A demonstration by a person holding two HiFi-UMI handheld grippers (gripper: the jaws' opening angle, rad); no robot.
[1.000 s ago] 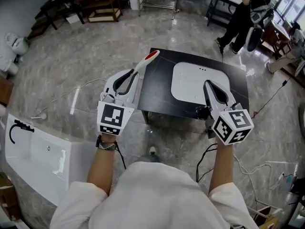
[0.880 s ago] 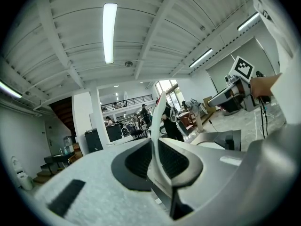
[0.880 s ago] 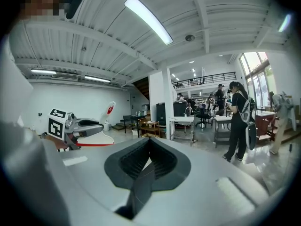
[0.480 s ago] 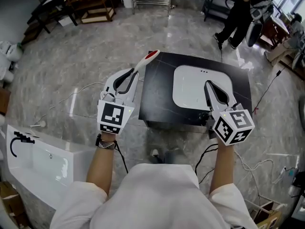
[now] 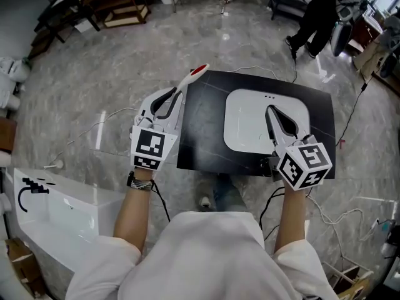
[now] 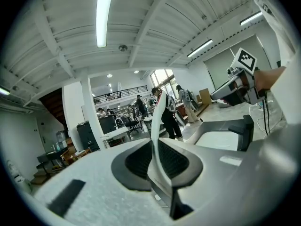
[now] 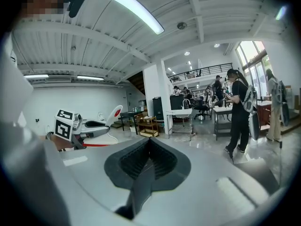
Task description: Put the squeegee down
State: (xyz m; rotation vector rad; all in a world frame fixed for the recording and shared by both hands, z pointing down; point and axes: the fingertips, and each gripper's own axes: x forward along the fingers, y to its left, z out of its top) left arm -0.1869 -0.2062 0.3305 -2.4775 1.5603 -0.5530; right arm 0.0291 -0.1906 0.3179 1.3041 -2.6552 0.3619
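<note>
The squeegee (image 5: 191, 79) has a thin white handle and a red tip. My left gripper (image 5: 175, 96) is shut on the handle, and the red tip sticks out ahead over the far left corner of the black table (image 5: 200, 139). In the left gripper view the white handle (image 6: 158, 121) runs up between the pads of that gripper (image 6: 155, 144). My right gripper (image 5: 270, 110) is shut with nothing in it, above the white tray (image 5: 247, 120). The right gripper view shows its jaws (image 7: 149, 144) closed together and the squeegee (image 7: 114, 112) off to the left.
A white tub-like unit (image 5: 56, 205) stands at the lower left. Cables (image 5: 94, 127) trail over the grey marble floor. A person in black (image 5: 319, 11) stands beyond the table at the upper right. Dark shelving (image 5: 119, 5) is at the upper left.
Both grippers have moved forward and a little down, so the table now lies closer beneath them. The squeegee stays held in the left gripper; the right stays shut.
</note>
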